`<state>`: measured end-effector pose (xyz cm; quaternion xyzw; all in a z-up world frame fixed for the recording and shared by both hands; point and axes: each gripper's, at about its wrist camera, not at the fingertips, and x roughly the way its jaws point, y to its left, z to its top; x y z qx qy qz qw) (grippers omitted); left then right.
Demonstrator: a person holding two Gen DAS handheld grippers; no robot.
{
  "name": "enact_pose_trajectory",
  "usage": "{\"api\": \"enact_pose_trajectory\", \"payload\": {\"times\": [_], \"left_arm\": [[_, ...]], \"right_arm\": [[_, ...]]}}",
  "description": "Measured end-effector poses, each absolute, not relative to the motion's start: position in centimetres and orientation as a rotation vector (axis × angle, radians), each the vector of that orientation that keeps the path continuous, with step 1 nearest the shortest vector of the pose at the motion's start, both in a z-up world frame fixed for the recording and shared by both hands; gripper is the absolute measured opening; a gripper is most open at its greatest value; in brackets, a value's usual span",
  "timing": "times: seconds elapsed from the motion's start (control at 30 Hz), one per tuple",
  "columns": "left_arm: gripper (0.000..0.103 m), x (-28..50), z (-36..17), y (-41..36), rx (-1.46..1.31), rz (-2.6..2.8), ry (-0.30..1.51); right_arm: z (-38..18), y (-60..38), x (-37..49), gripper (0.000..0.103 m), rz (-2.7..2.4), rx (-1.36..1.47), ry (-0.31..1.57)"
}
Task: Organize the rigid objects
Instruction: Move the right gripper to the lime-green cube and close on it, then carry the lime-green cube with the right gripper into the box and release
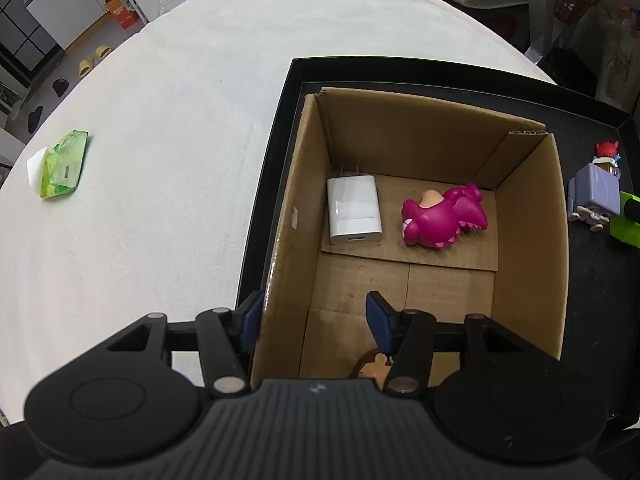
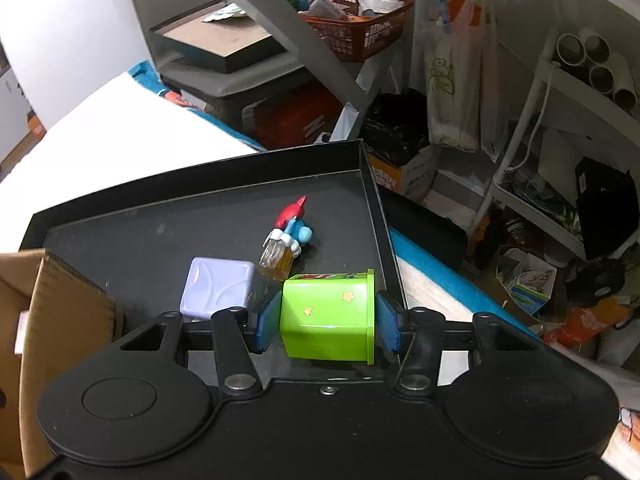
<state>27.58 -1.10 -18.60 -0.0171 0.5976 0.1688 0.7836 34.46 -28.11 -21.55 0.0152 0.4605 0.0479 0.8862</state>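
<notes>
Green toy block sits between my right claw pads, jaws wide, not yet pinching; left claw spread w/ box wall between.

A white cloth-covered surface carries a shallow black rectangular tray near its right edge and, well apart to the left, a green plastic-wrapped packet.
</notes>
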Motion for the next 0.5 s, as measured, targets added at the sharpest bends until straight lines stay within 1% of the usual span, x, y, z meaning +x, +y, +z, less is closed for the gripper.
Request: {"api": "enact_pose_trajectory", "payload": {"times": [0.23, 0.5], "left_arm": [[0.054, 27.5, -18.6, -0.9, -0.051, 0.356, 1.291], [0.054, 27.1, -18.4, -0.4, -0.089, 0.335, 1.286]], "right_arm": [[-19.6, -28.3, 33.6, 0.049, 0.122, 0.079, 0.962], [-16.2, -27.4, 32.0, 0.049, 0.137, 0.095, 0.928]]}}
